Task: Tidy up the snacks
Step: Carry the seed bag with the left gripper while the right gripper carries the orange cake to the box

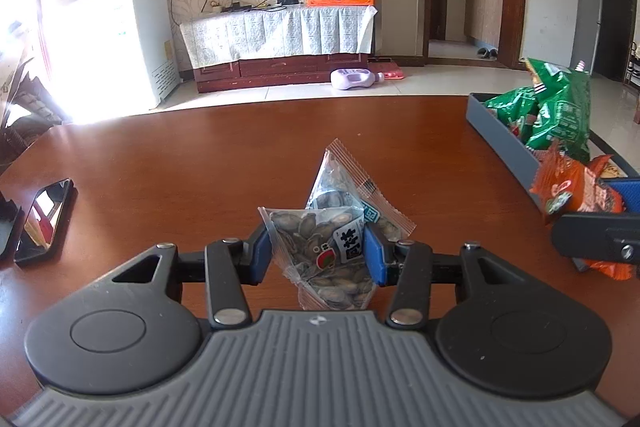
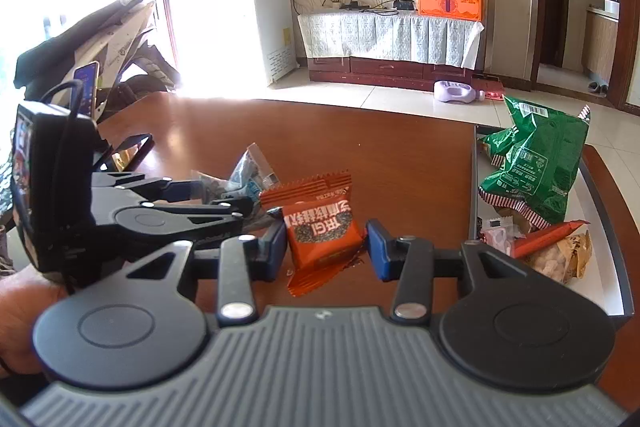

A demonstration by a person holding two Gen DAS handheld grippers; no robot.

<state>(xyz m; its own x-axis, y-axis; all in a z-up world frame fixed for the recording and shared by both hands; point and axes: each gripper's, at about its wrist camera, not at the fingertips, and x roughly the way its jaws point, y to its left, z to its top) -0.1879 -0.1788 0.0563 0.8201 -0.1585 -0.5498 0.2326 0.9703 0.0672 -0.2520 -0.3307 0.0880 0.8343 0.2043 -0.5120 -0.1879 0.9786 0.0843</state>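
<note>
My left gripper (image 1: 318, 255) is shut on a clear packet of sunflower seeds (image 1: 320, 251), held just above the brown table (image 1: 180, 155). A second clear seed packet (image 1: 344, 183) lies on the table just beyond it. My right gripper (image 2: 326, 247) holds an orange snack packet (image 2: 320, 235) between its blue pads; the left pad touches it, the right pad shows a small gap. A second orange packet (image 2: 316, 187) lies behind it. The right gripper with the orange packet (image 1: 576, 191) shows at the right edge of the left wrist view. The left gripper (image 2: 224, 199) shows in the right wrist view.
A grey tray (image 2: 600, 195) at the table's right holds green snack bags (image 2: 536, 167), a red stick packet (image 2: 544, 235) and a tan packet (image 2: 568, 255); it also shows in the left wrist view (image 1: 500, 135). A black phone (image 1: 46, 215) lies at the table's left.
</note>
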